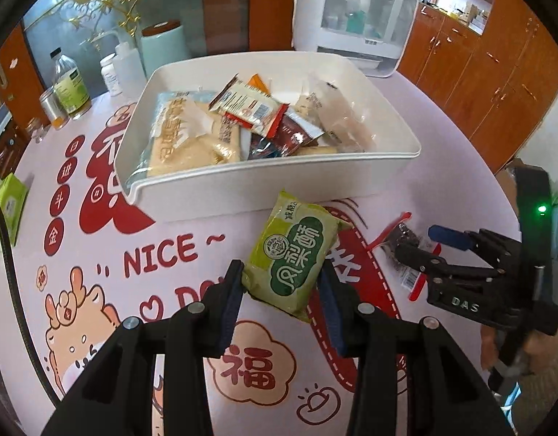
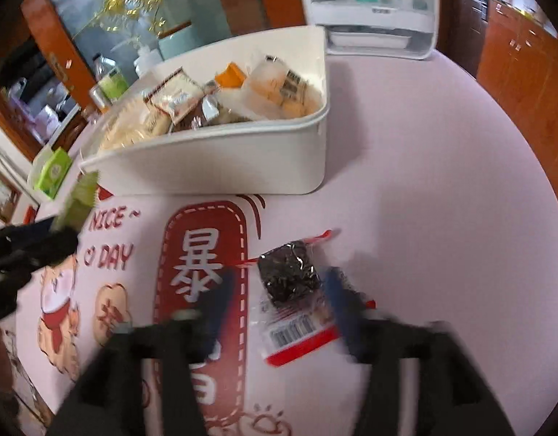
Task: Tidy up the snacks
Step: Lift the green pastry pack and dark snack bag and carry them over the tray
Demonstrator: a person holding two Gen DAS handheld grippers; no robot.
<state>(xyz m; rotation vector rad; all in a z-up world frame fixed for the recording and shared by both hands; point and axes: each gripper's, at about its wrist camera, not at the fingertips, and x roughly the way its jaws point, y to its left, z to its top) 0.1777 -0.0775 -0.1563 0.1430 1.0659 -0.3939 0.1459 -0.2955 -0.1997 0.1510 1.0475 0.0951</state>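
Note:
A green snack packet [image 1: 293, 250] hangs above the printed tablecloth, with my left gripper [image 1: 280, 290] shut on its lower half. It hovers just in front of a white bin [image 1: 271, 172] that holds several wrapped snacks. In the right wrist view this gripper [image 2: 57, 230] and the green packet [image 2: 79, 200] show at the left edge, near the bin [image 2: 224, 160]. My right gripper [image 2: 279, 290] stands open, its blurred fingers on either side of a dark snack packet [image 2: 289, 276] with red trim that lies flat on the table. The left wrist view shows the right gripper [image 1: 424, 245] over that packet [image 1: 406, 234].
Bottles and a tin [image 1: 70, 87] stand at the table's back left beside a pale green canister [image 1: 162, 47]. Behind the bin is a white appliance [image 1: 355, 18]. A green tissue pack [image 1: 8, 200] lies at the far left. Wooden cabinets [image 1: 478, 72] line the right side.

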